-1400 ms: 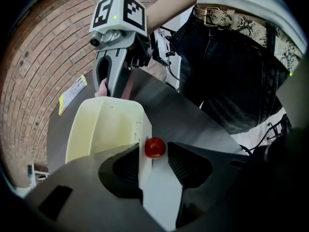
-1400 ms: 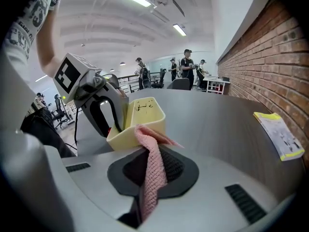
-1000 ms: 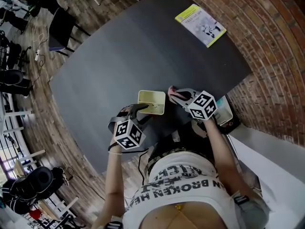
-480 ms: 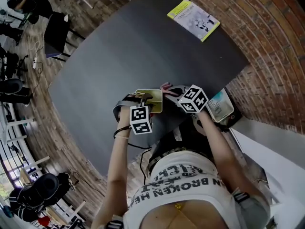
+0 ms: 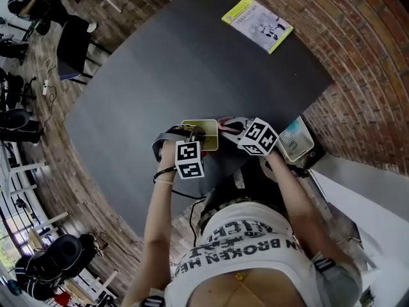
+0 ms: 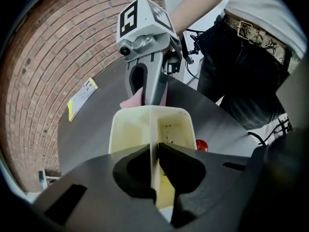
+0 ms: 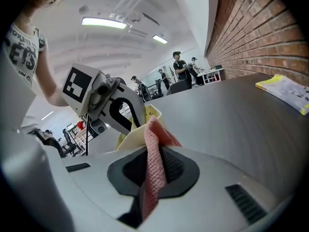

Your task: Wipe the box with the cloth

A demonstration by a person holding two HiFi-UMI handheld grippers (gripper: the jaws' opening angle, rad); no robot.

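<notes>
- left tongs (image 6: pixel 155 152) have just been closing, now pinch a thin wall of the box (image 6: pixel 128 129); right tongs (image 7: pixel 154 151) clamp the pink cloth (image 7: pixel 157 129) beside it
- we think a hard wipe could skid the box on the counter (image 5: pixel 192 62) or drag the cloth loose
- box holds only dark specks (image 6: pixel 168 128)

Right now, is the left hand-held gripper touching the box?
Touching. In the left gripper view the left hand-held gripper has just been closing and clamps a wall of the box.
</notes>
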